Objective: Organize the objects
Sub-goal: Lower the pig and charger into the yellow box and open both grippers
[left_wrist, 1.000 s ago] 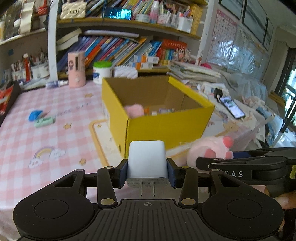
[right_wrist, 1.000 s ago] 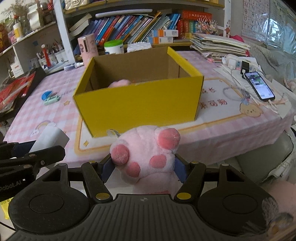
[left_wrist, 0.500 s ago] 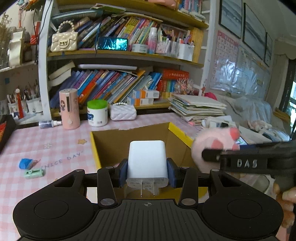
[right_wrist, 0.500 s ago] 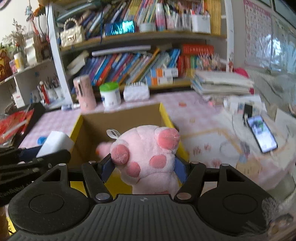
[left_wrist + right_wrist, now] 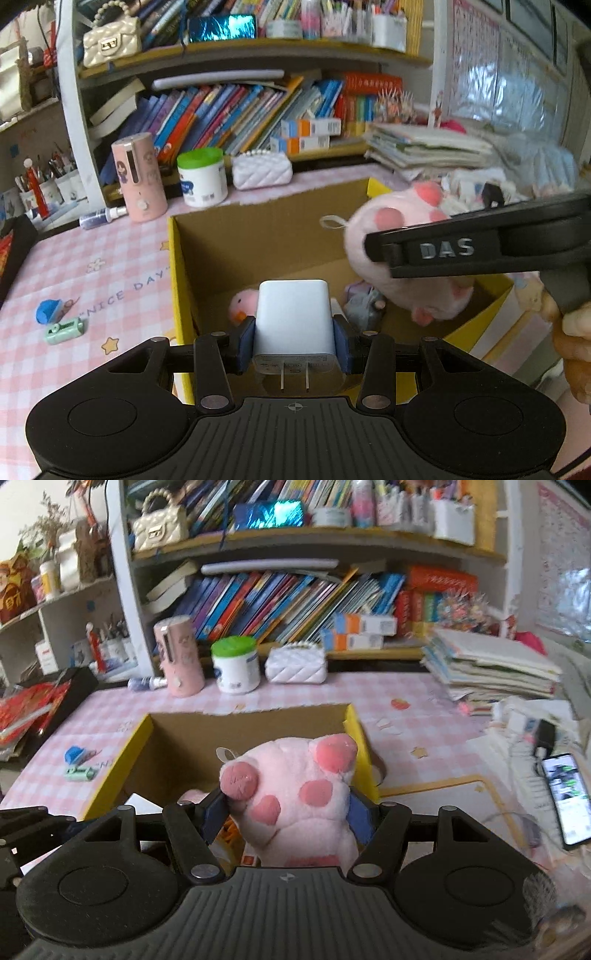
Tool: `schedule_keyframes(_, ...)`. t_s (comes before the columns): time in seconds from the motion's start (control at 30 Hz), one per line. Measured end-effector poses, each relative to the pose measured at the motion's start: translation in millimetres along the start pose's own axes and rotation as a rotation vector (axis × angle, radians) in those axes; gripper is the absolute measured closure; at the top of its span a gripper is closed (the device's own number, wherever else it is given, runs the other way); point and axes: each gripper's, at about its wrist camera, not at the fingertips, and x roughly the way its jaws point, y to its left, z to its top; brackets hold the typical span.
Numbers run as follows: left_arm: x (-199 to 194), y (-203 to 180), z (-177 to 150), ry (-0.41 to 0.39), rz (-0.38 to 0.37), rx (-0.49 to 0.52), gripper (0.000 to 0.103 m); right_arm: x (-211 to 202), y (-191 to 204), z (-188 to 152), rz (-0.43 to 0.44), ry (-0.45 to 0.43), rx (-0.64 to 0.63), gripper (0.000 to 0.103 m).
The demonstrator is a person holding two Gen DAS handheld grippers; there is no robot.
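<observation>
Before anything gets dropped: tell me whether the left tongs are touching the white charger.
Touching. The left wrist view shows the left tongs with both blue pads pressed against the white charger's sides.

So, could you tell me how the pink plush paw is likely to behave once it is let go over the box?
The pink plush paw bulges around the right gripper, so probably soft and light. It should land quietly in the yellow box, hardly bouncing or rolling.

The left gripper (image 5: 293,347), low in the centre of its wrist view, has both blue pads clamped on a white charger (image 5: 293,321). The right gripper (image 5: 286,808) squeezes a pink plush paw (image 5: 295,797) between its pads; in the left view it reaches in from the right edge, fingers (image 5: 576,347) of the person's hand behind it.
</observation>
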Motion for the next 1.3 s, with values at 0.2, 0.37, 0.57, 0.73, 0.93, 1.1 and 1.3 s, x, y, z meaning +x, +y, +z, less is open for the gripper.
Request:
schedule_keyframes(0.2,9,0,-1,0.034,0.024,-0.002,0.062,26,2,-1,0.050,0.063,-0.027,0.039)
schedule_keyframes(0.37,15,0,-1,0.044,0.037,0.000,0.061,44,1,-2,0.058,0.109,-0.032,0.039)
schedule_keyframes(0.57,15,-5,-1,0.027,0.048,0.029,0.061,51,0,-1,0.078,0.118,-0.045,0.039)
schedule_keyframes(0.73,9,-4,-3,0.007,0.076,0.015,0.043,55,3,-1,0.085,0.123,-0.074,0.038)
schedule_keyframes(0.93,-1,0,-6,-0.016,0.091,0.008,0.024,59,7,-3,0.077,0.127,-0.095,0.031)
schedule_keyframes(1.1,-12,-5,-7,-0.053,0.095,0.037,0.011,50,6,-4,0.072,0.095,-0.051,0.021)
schedule_keyframes(1.3,-27,-7,-9,-0.104,0.112,0.059,0.003,24,2,-3,0.036,-0.012,-0.017,0.014)
